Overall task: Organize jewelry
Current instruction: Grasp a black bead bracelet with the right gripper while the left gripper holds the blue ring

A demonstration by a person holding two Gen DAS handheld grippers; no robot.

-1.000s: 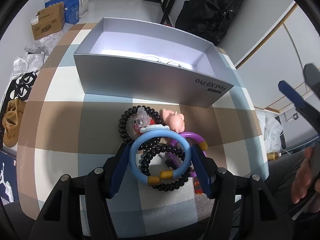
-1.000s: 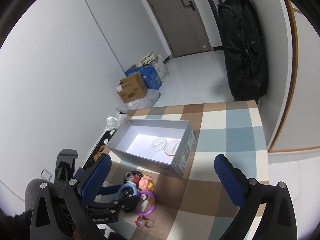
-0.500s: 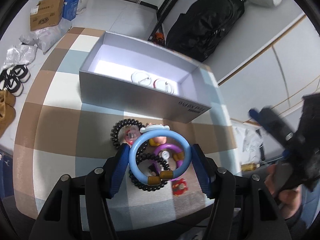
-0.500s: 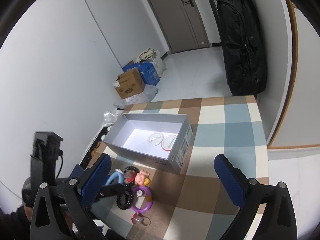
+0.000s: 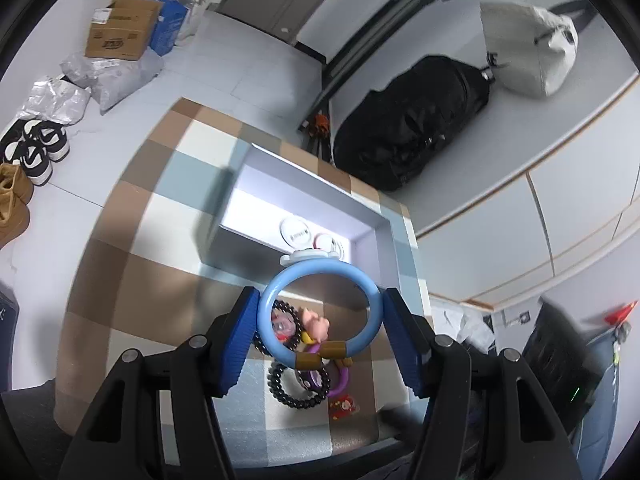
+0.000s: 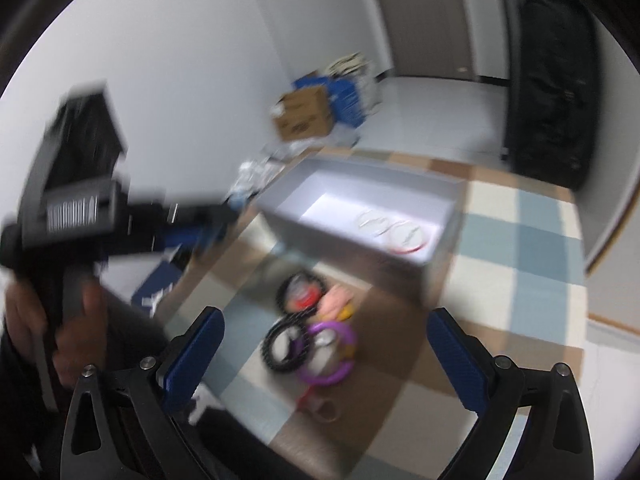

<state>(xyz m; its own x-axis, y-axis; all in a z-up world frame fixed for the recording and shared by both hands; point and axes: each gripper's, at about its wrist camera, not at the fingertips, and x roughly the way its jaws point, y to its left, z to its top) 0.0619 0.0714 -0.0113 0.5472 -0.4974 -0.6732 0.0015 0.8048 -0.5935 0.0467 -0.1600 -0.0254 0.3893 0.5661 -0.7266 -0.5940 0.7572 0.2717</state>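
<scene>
My left gripper (image 5: 320, 326) is shut on a light blue bangle (image 5: 370, 300) with a white charm and a brown clasp, held high above the checked table. Below it lie black bead bracelets (image 5: 294, 386), a pink pig charm (image 5: 316, 324) and a purple ring (image 5: 340, 384). The grey open box (image 5: 372, 264) behind holds two white round items (image 5: 296, 232). My right gripper (image 6: 324, 354) is open and empty above the pile; its view is blurred and shows the purple ring (image 6: 348, 336), the black bracelets (image 6: 272, 354) and the box (image 6: 360, 236).
The checked table (image 5: 132, 272) ends near me. A black backpack (image 5: 412, 132) leans behind the table. Cardboard boxes (image 5: 120, 34), plastic bags and shoes (image 5: 36, 148) lie on the floor at left. A small red item (image 5: 342, 406) lies by the front edge.
My left gripper has lifted the blue bangle off the pile and risen well above the table. My right gripper has swung down and left toward the pile, blurring its view.
</scene>
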